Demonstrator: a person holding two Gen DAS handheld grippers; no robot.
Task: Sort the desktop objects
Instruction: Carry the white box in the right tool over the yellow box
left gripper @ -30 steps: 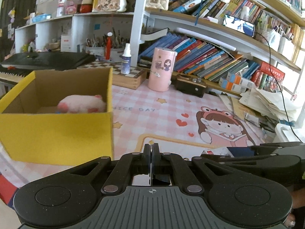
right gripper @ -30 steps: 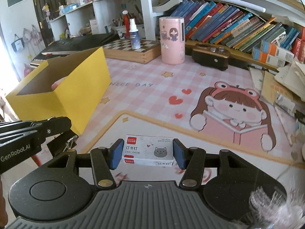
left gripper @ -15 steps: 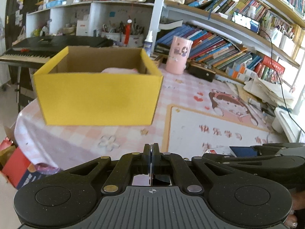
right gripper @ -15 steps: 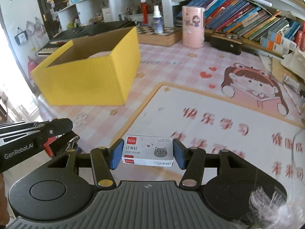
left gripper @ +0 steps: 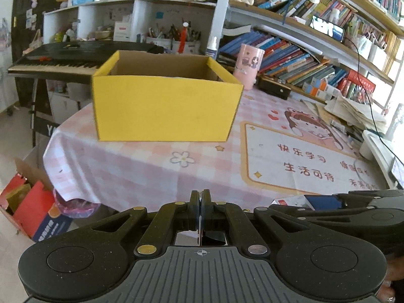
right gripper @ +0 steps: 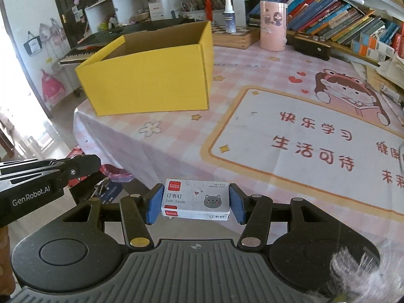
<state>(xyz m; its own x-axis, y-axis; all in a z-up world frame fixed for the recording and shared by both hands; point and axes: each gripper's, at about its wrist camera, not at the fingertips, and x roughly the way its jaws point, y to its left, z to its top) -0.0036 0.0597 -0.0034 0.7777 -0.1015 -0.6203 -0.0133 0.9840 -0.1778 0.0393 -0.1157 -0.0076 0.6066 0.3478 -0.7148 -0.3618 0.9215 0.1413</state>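
A yellow cardboard box stands open-topped near the table's left end, its inside hidden from this low angle. My right gripper is shut on a small grey staple box with a cat drawing, held by its blue pads above the table's near edge. The staple box's corner also shows at the lower right of the left wrist view. My left gripper is shut with nothing between its fingers, out beyond the table edge and well short of the yellow box.
The table carries a pink checked cloth with a cartoon mat. A pink cylinder, a spray bottle, a chessboard box, books and paper stacks line the back and right. A keyboard stands behind; red boxes lie on the floor at left.
Both grippers have drawn back from the yellow box toward the table's near edge; the box looks smaller and farther. The pink plush inside it is no longer visible. The staple box stays gripped.
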